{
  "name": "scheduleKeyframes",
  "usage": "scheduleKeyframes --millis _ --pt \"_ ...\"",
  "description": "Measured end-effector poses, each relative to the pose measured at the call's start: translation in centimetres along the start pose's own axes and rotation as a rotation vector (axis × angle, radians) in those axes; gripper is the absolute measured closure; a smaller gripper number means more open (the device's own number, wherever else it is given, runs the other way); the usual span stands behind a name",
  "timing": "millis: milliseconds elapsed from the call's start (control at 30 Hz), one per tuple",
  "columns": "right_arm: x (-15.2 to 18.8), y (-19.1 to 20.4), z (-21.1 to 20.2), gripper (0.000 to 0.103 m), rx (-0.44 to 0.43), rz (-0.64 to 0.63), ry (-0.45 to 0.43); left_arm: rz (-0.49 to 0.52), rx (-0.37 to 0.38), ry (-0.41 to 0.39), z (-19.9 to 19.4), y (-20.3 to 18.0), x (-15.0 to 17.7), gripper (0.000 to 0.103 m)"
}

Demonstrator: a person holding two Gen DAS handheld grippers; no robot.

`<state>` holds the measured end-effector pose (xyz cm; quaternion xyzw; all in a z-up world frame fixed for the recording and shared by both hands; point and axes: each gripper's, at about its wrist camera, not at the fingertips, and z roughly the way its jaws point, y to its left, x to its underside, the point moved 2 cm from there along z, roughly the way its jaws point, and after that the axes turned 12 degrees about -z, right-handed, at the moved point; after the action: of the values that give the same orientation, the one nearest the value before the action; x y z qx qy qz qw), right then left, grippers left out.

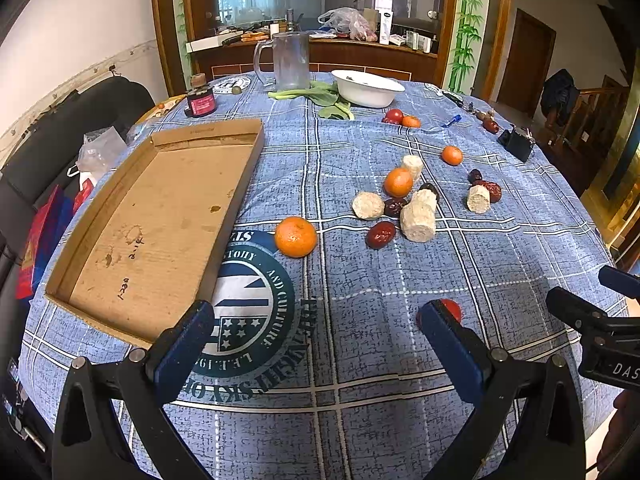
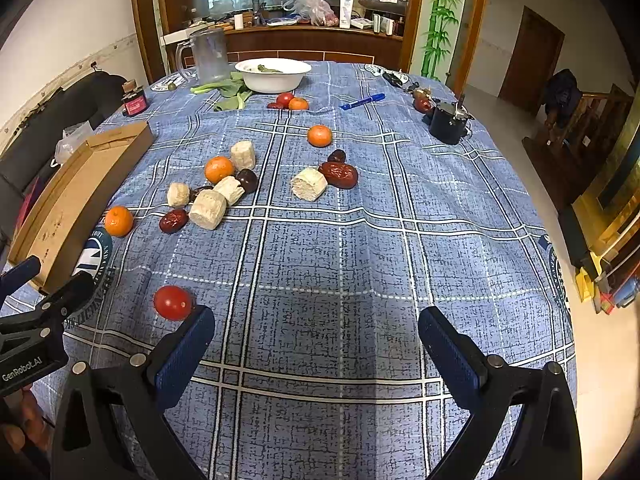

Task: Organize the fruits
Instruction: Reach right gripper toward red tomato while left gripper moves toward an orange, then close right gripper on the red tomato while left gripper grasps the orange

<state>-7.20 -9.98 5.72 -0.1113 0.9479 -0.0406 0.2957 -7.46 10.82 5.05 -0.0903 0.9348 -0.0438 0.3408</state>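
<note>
Fruits lie scattered on the blue checked tablecloth (image 2: pixel 340 264): several mandarins, the nearest one (image 1: pixel 295 237) by the tray, red dates (image 1: pixel 380 235), pale cut chunks (image 1: pixel 417 222) and a cherry tomato (image 2: pixel 173 302) near me. An empty cardboard tray (image 1: pixel 160 224) lies at the left. My left gripper (image 1: pixel 316 336) is open and empty above the cloth, the tomato (image 1: pixel 452 309) peeking past its right finger. My right gripper (image 2: pixel 316 340) is open and empty, the tomato just beyond its left finger. Each gripper shows at the edge of the other's view.
At the far end stand a white bowl (image 1: pixel 368 87), a clear jug (image 1: pixel 290 62), green leaves (image 1: pixel 320 98) and a dark jar (image 1: pixel 200 98). A blue pen (image 2: pixel 362 101) and a black container (image 2: pixel 448 122) lie at the right. A dark chair (image 1: pixel 60 140) stands left.
</note>
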Motion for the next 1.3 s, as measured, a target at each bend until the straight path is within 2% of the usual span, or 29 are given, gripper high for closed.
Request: scheduleKeyframes --millis 433,567,667,900,967,1100,1167,1233,1300 --pt "0.1 -0.5 0.2 0.001 -0.007 0.008 0.004 0.005 0.0 0.005 0.4 -0.5 -0.5 0.0" --pt "-0.2 0.1 0.5 0.001 -0.065 -0.001 -0.003 -0.006 -0.015 0.012 0.7 0.8 -1.1 0.0" --pt "-0.6 1.6 0.8 0.001 -0.125 -0.053 -0.009 0.006 -0.013 0.027 0.7 1.7 -1.1 0.0" --pt "-1.9 6.0 2.3 0.001 -0.231 -0.22 -0.012 0.079 -0.106 0.003 -0.5 3.7 -0.2 0.0" --pt "-2.1 7.0 3.1 0.004 -0.253 -0.253 -0.002 0.069 -0.118 0.007 -0.7 4.6 0.0 0.0" --pt "-2.3 8.7 4.6 0.02 -0.3 -0.309 0.035 0.042 -0.125 0.015 -0.8 6.0 0.0 0.0" --pt "-2.2 9.3 5.2 0.03 -0.306 -0.341 0.056 0.034 -0.129 0.013 -0.9 6.4 0.0 0.0" --pt "-2.0 9.7 6.0 0.051 -0.33 -0.351 0.085 0.032 -0.131 0.01 -0.9 6.4 0.0 0.0" --pt "-1.9 9.8 6.4 0.059 -0.34 -0.355 0.095 0.033 -0.131 0.007 -1.0 6.4 0.0 0.0"
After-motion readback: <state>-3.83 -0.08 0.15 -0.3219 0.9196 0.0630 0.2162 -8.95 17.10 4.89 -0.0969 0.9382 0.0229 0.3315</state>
